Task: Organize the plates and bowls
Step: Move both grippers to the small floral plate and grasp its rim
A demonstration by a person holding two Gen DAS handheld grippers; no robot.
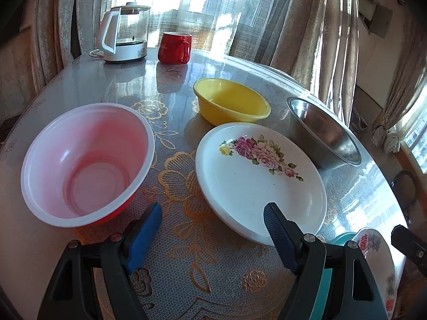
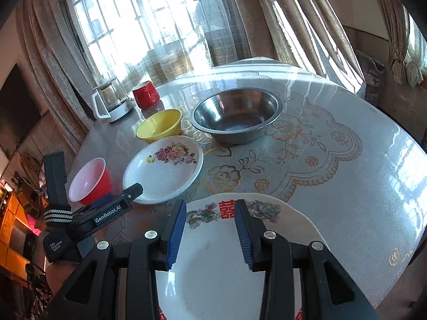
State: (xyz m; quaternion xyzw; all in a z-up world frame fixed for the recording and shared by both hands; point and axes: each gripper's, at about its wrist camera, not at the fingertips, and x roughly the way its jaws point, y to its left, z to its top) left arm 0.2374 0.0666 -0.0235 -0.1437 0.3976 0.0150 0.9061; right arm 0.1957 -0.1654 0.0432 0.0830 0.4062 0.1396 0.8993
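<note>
My left gripper is open over the lace tablecloth, with nothing between its blue pads. A red bowl with a white inside stands to its left. A white plate with roses lies under its right finger. Behind them stand a yellow bowl and a steel bowl. My right gripper hovers over a white plate with a red character, its jaws a little apart and not pressing on anything. That plate rests on something teal. The left gripper shows beside the red bowl.
A glass kettle and a red mug stand at the far edge of the round table. Curtains hang close behind. The rose plate, yellow bowl and steel bowl sit close together.
</note>
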